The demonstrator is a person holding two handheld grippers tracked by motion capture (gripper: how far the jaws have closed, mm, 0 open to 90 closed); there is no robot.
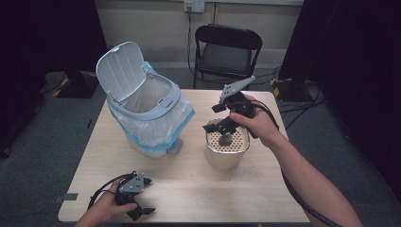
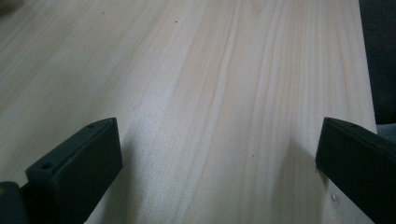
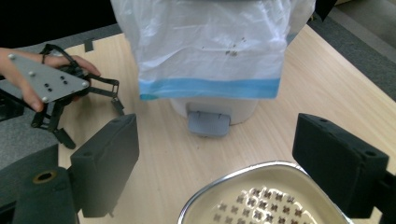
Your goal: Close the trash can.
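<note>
Cream-coloured strainer container (image 1: 227, 150), perforated insert on top, stands right of centre in the high view; a small dark lump (image 1: 226, 139) rests on that insert. My right gripper (image 1: 218, 126) hangs directly above it, jaws spread wide, holding nothing. My left gripper (image 1: 142, 196) sits at lower left on the wooden table (image 1: 189, 184), jaws wide, empty. White lidded bin (image 1: 144, 106), lid raised and bag-lined, occupies the upper left.
</note>
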